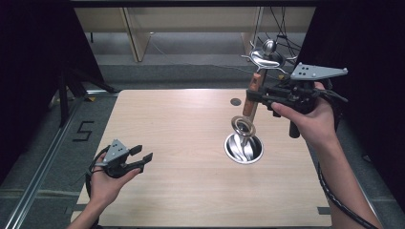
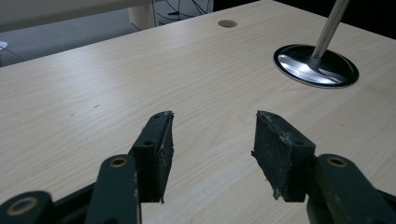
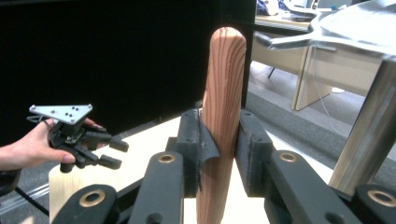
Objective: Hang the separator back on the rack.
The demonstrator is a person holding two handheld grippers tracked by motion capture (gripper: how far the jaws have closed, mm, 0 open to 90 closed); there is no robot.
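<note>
A: What sits closest in the right gripper view?

B: The right tongs (image 3: pixel 219 140), their black pads clamped on a wooden handle (image 3: pixel 223 93) that stands upright between them. From the high view the right tongs (image 1: pixel 254 95) hold that handle (image 1: pixel 253 93) in the air over the far right part of the counter (image 1: pixel 181 143).

A: What is around the handle?

B: A metal stand: its round base (image 1: pixel 244 148) rests on the counter, a ring (image 1: pixel 243 126) sits just above it, and a shiny curved top (image 1: pixel 265 56) rises behind the handle.

A: And the other hand?

B: The left tongs (image 1: pixel 142 153) hover near the counter's near left edge, well apart from the stand, jaws wide and holding nothing. In the left gripper view the left tongs (image 2: pixel 212 140) frame bare wood, the base (image 2: pixel 316 66) farther off.
</note>
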